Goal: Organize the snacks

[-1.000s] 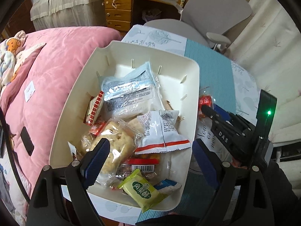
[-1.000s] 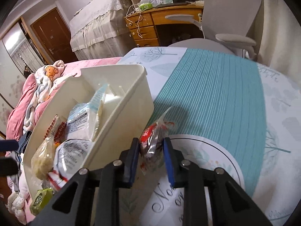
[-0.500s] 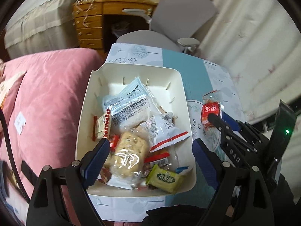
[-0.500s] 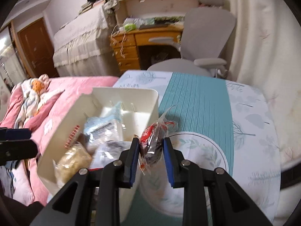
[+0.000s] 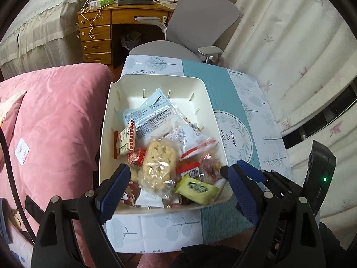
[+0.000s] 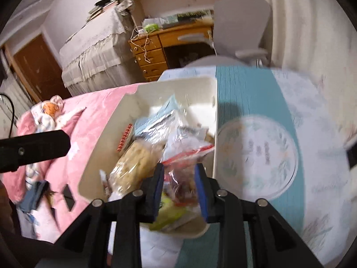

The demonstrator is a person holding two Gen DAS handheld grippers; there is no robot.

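A white plastic bin [image 5: 156, 82] [image 6: 207, 84] on the table holds several wrapped snacks: a pale blue packet [image 5: 151, 114], a clear-wrapped biscuit [image 5: 159, 163] and a green packet [image 5: 196, 188]. My right gripper [image 6: 180, 185] hangs over the bin's near right corner, and its jaws are opening. A clear packet with red print [image 6: 181, 178] [image 5: 209, 165] sits loosely between its blue pads, sagging onto the pile. My left gripper [image 5: 178, 187] stands wide open above the bin's near end, holding nothing. The right gripper's blue fingers [image 5: 245, 172] show at the bin's right rim.
The table carries a teal and white printed cloth [image 5: 225, 102] with a round motif [image 5: 236, 140]. A pink quilted bed [image 5: 55, 120] lies left of the bin. Beyond the table are a grey office chair [image 5: 200, 22] and a wooden desk [image 5: 100, 35]. Curtains [image 5: 290, 51] hang at the right.
My right gripper carried the red-print packet left from the round motif to over the bin, and its jaws widened. Both grippers rose and pulled back, so the bin looks smaller.
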